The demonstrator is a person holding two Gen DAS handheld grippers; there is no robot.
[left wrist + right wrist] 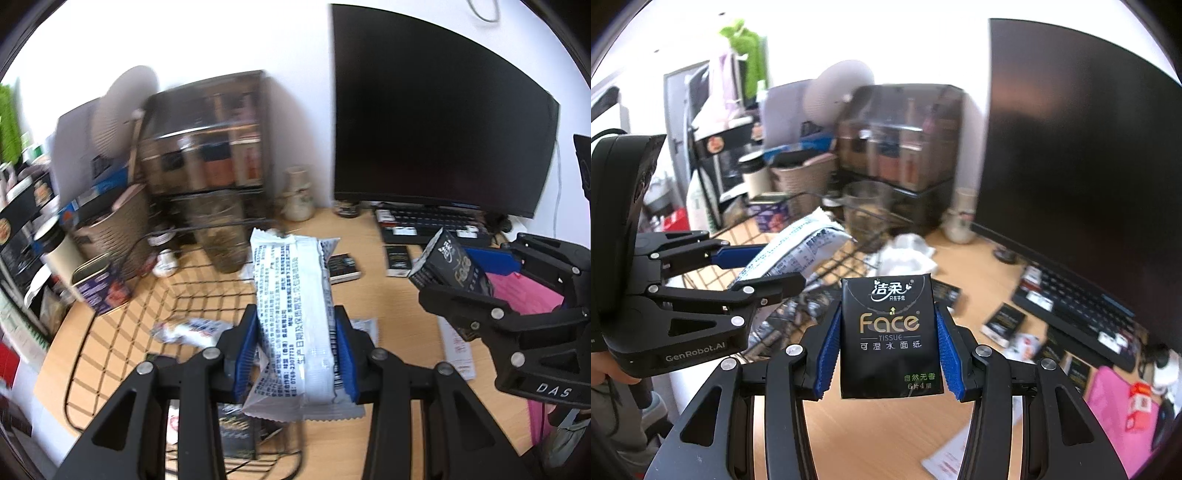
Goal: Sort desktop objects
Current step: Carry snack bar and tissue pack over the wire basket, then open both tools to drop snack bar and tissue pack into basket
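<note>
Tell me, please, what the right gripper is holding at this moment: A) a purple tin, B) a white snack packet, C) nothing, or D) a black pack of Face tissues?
D: the right gripper has its blue pads pressed on both sides of the black tissue pack, whereas the white snack packet sits in the left gripper.

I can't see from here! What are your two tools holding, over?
Left tool shut on white snack packet. Right tool shut on black tissue pack. Wire basket below the left tool. Nothing blocking, over.
</note>
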